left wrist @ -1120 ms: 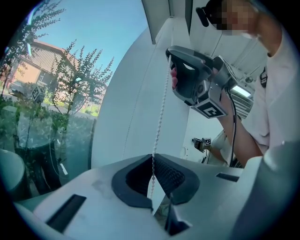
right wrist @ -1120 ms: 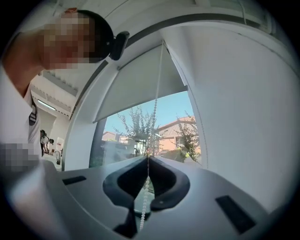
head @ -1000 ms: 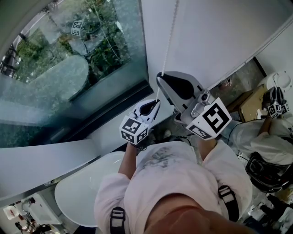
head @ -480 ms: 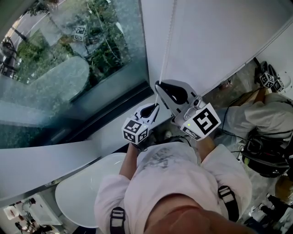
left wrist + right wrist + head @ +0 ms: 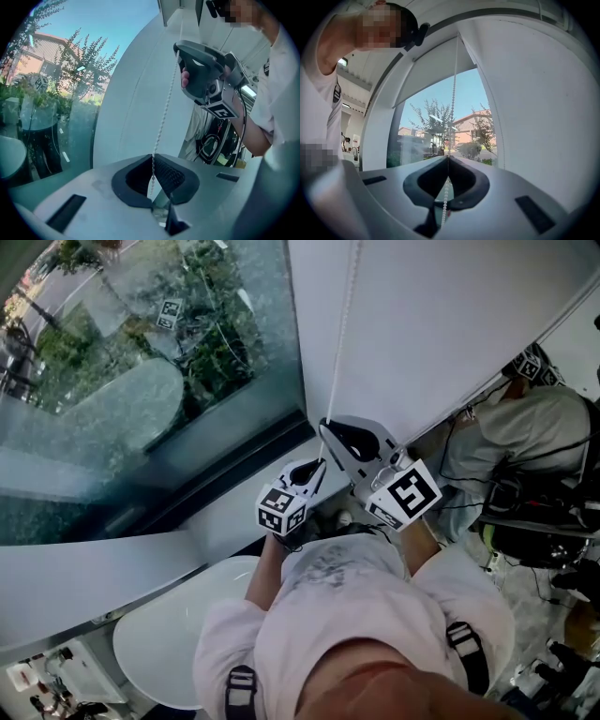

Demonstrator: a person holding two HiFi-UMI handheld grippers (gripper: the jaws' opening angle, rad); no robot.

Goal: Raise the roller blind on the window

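My left gripper [image 5: 319, 463] and right gripper [image 5: 324, 424] are both closed on the thin white bead chain [image 5: 339, 343], which hangs just beside the white fabric roller blind [image 5: 450, 315]. The chain seems light, limp and slippery, so I think it is better to pinch squarely on the beads.

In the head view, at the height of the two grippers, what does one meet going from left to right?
Window glass → left gripper → right gripper (both shut on the bead chain) → another person.

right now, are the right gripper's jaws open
No, the right gripper has its jaws closed together on the bead chain, which runs straight up from the pinch.
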